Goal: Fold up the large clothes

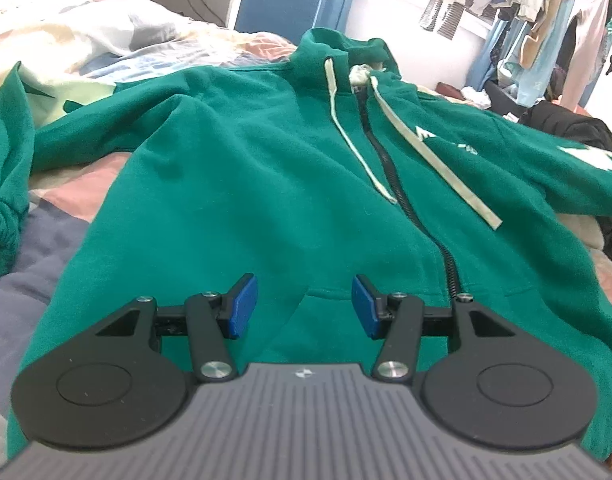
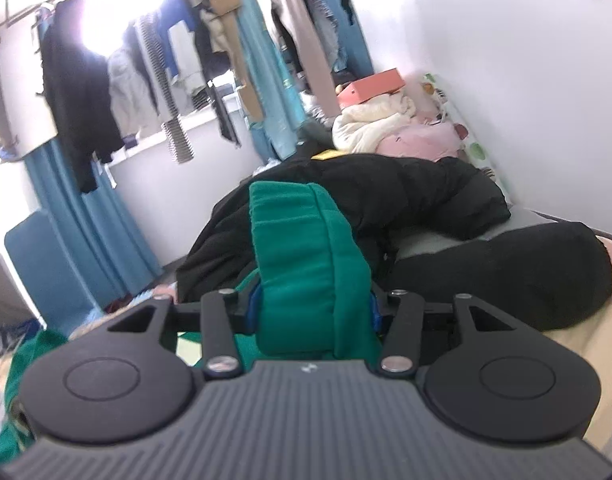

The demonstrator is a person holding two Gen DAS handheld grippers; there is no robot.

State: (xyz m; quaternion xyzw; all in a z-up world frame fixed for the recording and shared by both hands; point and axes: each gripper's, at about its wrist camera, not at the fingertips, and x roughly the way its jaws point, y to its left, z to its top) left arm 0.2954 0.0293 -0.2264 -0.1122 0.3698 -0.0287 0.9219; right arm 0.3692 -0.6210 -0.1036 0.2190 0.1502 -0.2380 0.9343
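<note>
A green zip hoodie (image 1: pixel 266 180) lies front up on the bed, its black zipper (image 1: pixel 390 168) closed and two pale drawstrings trailing down the chest. My left gripper (image 1: pixel 304 304) hovers open over the hem near the pocket, with nothing between its blue pads (image 1: pixel 242 306). One sleeve bends away to the left and ends in a ribbed cuff (image 1: pixel 2 216). The other sleeve (image 1: pixel 546 168) stretches off to the right. In the right wrist view, my right gripper (image 2: pixel 312 312) is shut on a bunched green sleeve cuff (image 2: pixel 298 248), lifted off the bed.
A patchwork quilt (image 1: pixel 58 200) covers the bed. A black puffy jacket (image 2: pixel 386 200) lies beyond the held cuff, with cream and pink bedding (image 2: pixel 386 128) and an orange box (image 2: pixel 372 86) behind it. Hanging clothes (image 2: pixel 146 80) and blue curtains (image 2: pixel 106 220) line the far wall.
</note>
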